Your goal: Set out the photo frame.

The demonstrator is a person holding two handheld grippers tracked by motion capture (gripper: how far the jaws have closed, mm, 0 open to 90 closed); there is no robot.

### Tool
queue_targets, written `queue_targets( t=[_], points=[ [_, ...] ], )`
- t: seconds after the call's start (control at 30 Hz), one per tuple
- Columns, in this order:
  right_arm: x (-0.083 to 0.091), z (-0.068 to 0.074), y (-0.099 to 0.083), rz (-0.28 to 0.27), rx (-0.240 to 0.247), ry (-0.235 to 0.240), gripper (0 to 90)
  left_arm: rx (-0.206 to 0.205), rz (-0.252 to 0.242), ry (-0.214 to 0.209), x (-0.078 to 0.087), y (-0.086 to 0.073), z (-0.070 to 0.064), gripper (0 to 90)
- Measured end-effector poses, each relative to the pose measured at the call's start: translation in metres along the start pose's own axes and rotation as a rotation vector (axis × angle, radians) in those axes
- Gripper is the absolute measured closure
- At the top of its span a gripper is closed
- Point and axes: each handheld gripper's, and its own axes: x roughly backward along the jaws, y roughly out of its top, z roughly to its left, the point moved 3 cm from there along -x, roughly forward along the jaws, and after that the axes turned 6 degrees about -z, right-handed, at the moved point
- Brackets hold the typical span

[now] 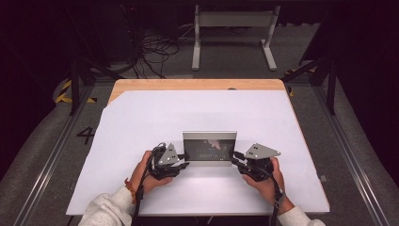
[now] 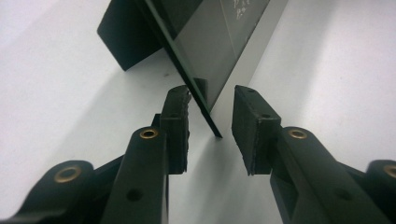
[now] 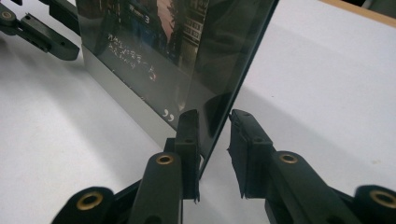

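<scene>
A dark-glass picture frame (image 1: 209, 148) with a silver lower strip stands upright on the white sheet (image 1: 188, 113), near the front middle. My left gripper (image 1: 186, 165) sits at its lower left corner. In the left gripper view the jaws (image 2: 211, 93) are open and straddle the frame's thin edge (image 2: 205, 102), with a gap on the right side. A black back support (image 2: 126, 32) props the frame up. My right gripper (image 1: 235, 157) is at the lower right corner. Its jaws (image 3: 214, 115) are open around the frame (image 3: 163, 37), the left one close against the glass.
The white sheet covers most of a wooden table, whose bare far edge (image 1: 197, 84) shows beyond it. Behind the table, cables (image 1: 155, 52) lie on the floor and a white stand (image 1: 233, 33) rises. The left gripper's arms (image 3: 42, 32) show past the frame.
</scene>
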Motion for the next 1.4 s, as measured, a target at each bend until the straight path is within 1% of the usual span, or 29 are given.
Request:
queue_targets(
  t=[0.07, 0.13, 0.2, 0.3, 0.37, 0.43, 0.5, 0.57, 0.6, 0.63, 0.67, 0.7, 0.73, 0.77, 0.8, 0.83, 0.87, 0.9, 0.93, 0.97, 1.0, 1.03, 1.07, 1.1, 1.13, 1.23, 1.3, 1.4],
  points=[
    [0.004, 0.0, 0.001, -0.007, 0.005, 0.01, 72.3, 0.009, -0.008, 0.008, 0.004, 0.0, 0.001, 64.9],
    [0.007, 0.001, 0.001, -0.01, 0.022, 0.021, 70.4, 0.021, -0.02, 0.01, 0.01, -0.001, 0.001, 63.8],
    [0.011, 0.002, 0.001, -0.011, 0.046, 0.022, 68.5, 0.028, -0.029, 0.017, 0.016, -0.003, 0.001, 62.4],
    [0.019, 0.002, 0.0, -0.006, 0.068, 0.032, 66.0, 0.02, -0.029, 0.039, 0.025, -0.007, -0.001, 60.0],
    [0.026, 0.0, -0.002, -0.006, 0.079, 0.027, 63.8, 0.032, -0.04, 0.042, 0.032, -0.01, -0.001, 57.2],
    [0.03, -0.001, -0.004, -0.006, 0.088, 0.023, 62.3, 0.028, -0.038, 0.048, 0.037, -0.014, -0.003, 56.1],
    [0.034, -0.003, -0.008, -0.004, 0.097, 0.017, 59.4, 0.023, -0.036, 0.062, 0.041, -0.018, -0.004, 53.1],
    [0.037, -0.003, -0.011, 0.005, 0.112, 0.01, 57.3, 0.019, -0.031, 0.077, 0.045, -0.023, -0.006, 48.7],
    [0.039, -0.004, -0.013, 0.013, 0.129, -0.003, 55.7, 0.018, -0.03, 0.079, 0.046, -0.025, -0.006, 45.4],
    [0.039, -0.004, -0.013, 0.013, 0.129, -0.003, 55.7, 0.018, -0.03, 0.079, 0.046, -0.025, -0.006, 42.8],
    [0.042, -0.006, -0.018, 0.018, 0.129, -0.003, 52.0, 0.024, -0.031, 0.077, 0.049, -0.028, -0.007, 38.8],
    [0.044, -0.007, -0.02, 0.018, 0.125, -0.003, 50.5, 0.023, -0.034, 0.082, 0.051, -0.03, -0.007, 36.0],
    [0.045, -0.007, -0.021, 0.02, 0.123, -0.006, 48.1, 0.029, -0.038, 0.093, 0.055, -0.034, -0.008, 31.0],
    [0.046, -0.008, -0.022, 0.022, 0.123, -0.008, 45.8, 0.037, -0.041, 0.093, 0.057, -0.037, -0.009, 27.7],
    [0.047, -0.008, -0.023, 0.021, 0.124, -0.009, 43.1, 0.047, -0.042, 0.097, 0.059, -0.04, -0.01, 24.6],
    [0.049, -0.009, -0.024, 0.015, 0.12, -0.011, 39.8, 0.047, -0.042, 0.097, 0.059, -0.04, -0.01, 20.3],
    [0.049, -0.01, -0.026, 0.012, 0.11, -0.018, 35.0, 0.05, -0.039, 0.095, 0.061, -0.044, -0.011, 17.2],
    [0.049, -0.011, -0.027, 0.016, 0.102, -0.021, 29.9, 0.068, -0.038, 0.097, 0.065, -0.05, -0.012, 15.6],
    [0.049, -0.012, -0.029, 0.021, 0.094, -0.022, 27.3, 0.078, -0.042, 0.101, 0.067, -0.052, -0.012, 14.4],
    [0.048, -0.012, -0.031, 0.025, 0.084, -0.019, 24.9, 0.093, -0.051, 0.11, 0.069, -0.055, -0.012, 12.7],
    [0.048, -0.012, -0.031, 0.025, 0.084, -0.019, 24.9, 0.093, -0.051, 0.11, 0.069, -0.055, -0.012, 12.1],
    [0.048, -0.012, -0.034, 0.031, 0.078, -0.028, 21.7, 0.105, -0.06, 0.131, 0.071, -0.056, -0.012, 12.1],
    [0.047, -0.012, -0.037, 0.032, 0.05, -0.033, 17.9, 0.127, -0.068, 0.146, 0.073, -0.059, -0.012, 10.0],
    [0.047, -0.012, -0.037, 0.032, 0.05, -0.033, 17.9, 0.127, -0.068, 0.146, 0.073, -0.059, -0.012, 8.5],
    [0.046, -0.011, -0.039, 0.036, 0.055, -0.044, 14.8, 0.151, -0.077, 0.13, 0.075, -0.06, -0.012, 8.0],
    [0.046, -0.011, -0.04, 0.034, 0.054, -0.044, 13.5, 0.144, -0.071, 0.127, 0.074, -0.06, -0.013, 6.0],
    [0.045, -0.01, -0.042, 0.037, 0.05, -0.044, 11.4, 0.128, -0.073, 0.1, 0.072, -0.058, -0.014, 4.9],
    [0.046, -0.011, -0.043, 0.036, 0.052, -0.044, 11.3, 0.122, -0.071, 0.091, 0.071, -0.058, -0.014, 5.0]
  ],
)
